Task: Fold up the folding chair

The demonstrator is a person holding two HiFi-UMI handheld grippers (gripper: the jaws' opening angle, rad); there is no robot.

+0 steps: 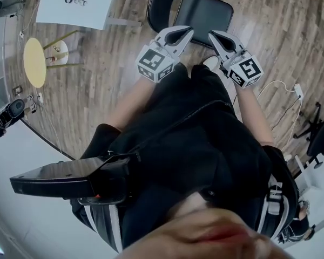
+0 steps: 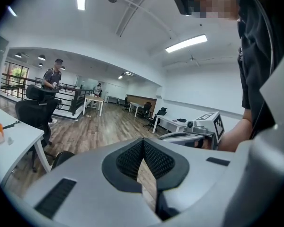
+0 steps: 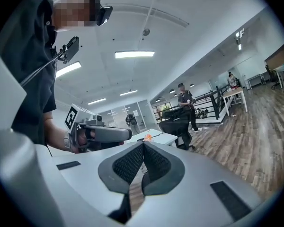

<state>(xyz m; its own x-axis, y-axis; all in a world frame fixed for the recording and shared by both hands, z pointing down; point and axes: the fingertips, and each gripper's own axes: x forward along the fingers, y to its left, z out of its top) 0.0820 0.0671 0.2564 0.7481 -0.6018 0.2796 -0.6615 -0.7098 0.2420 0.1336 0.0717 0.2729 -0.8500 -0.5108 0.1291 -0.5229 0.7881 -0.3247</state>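
Head view: we are holding left gripper (image 1: 184, 33) and right gripper (image 1: 215, 35) side by side, jaws of both pressed together on nothing — seemingly not yet needed — pointing at the folding chair (image 1: 205, 12), standing unfolded just ahead.

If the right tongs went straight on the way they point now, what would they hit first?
Probably the folding chair: from the head view the shut right tongs aim at its black seat. Height is unclear, so they might pass above.

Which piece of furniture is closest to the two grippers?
The black chair straight ahead; the round yellow table and the white table stand farther away, leftward.
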